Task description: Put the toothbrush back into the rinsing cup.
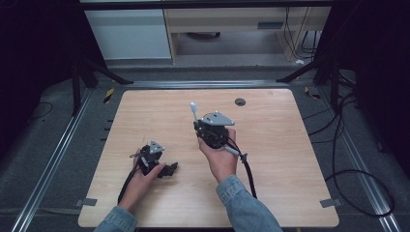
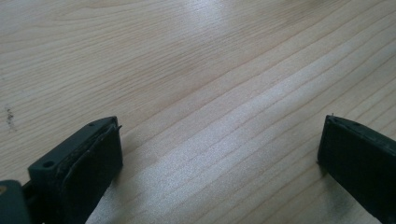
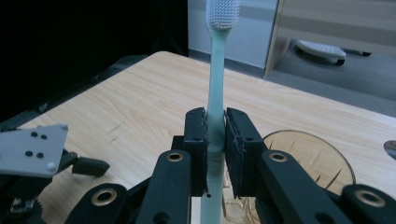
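- Wood table [image 1: 270, 159], dark floor with rails around it, cabinets behind.
- Your right gripper [image 3: 215, 140] was clamped on a toothbrush [image 3: 215, 88], upright, bristle head up top; in the high view the toothbrush [image 1: 194, 111] stuck up from the gripper [image 1: 200, 126] over mid-table.
- A clear brownish glass [image 3: 322, 158] sat just beside and below the right jaws.
- Your left gripper [image 2: 219, 154] was released, jaws wide apart, bare table between; in the high view it sat low at the table's front left [image 1: 167, 169].
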### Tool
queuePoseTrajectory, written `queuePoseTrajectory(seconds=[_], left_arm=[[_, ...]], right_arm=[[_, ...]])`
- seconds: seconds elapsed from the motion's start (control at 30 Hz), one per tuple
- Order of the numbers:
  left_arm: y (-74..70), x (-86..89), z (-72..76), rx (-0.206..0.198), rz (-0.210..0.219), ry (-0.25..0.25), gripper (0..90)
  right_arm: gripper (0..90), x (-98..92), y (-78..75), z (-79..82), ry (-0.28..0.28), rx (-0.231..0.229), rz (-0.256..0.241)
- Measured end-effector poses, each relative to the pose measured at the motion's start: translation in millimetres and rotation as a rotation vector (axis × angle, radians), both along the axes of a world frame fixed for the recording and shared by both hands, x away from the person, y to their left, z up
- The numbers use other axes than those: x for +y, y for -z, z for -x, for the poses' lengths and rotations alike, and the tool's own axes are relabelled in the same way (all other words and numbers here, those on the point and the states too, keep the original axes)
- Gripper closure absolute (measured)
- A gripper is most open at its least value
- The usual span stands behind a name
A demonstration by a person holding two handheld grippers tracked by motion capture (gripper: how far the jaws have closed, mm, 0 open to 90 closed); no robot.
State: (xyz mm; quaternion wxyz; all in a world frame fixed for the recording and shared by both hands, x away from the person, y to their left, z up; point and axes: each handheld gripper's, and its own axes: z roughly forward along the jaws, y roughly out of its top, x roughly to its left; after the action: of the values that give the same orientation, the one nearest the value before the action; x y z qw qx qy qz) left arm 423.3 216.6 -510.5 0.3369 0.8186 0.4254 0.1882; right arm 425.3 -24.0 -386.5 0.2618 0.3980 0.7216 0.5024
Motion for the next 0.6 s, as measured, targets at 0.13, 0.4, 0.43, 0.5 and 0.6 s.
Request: queuePoseTrajectory(seconds=[0.13,0.4,0.43,0.5,0.6], left_arm=[[-0.1,0.0,0.0,0.0,0.0,0.0,0.0],[0.0,0.0,0.0,0.0,0.0,0.0,0.0],[0.0,0.0,0.0,0.0,0.0,-0.001,0.0],[0.0,-0.1,0.0,0.0,0.0,0.0,0.0],[0.0,0.0,0.0,0.0,0.0,0.0,0.0]], right_arm=[[79.4,2.1,-0.5,-1.0,0.01,-0.005,-0.008],[79.5,5.0,-0.4,-1.3,0.031,-0.032,-0.025],[79.4,5.5,-1.0,-0.6,0.039,-0.049,-0.029],[79.4,5.9,-1.3,-0.3,0.042,-0.059,-0.034],[79.4,6.7,-1.9,0.5,0.05,-0.096,-0.045]])
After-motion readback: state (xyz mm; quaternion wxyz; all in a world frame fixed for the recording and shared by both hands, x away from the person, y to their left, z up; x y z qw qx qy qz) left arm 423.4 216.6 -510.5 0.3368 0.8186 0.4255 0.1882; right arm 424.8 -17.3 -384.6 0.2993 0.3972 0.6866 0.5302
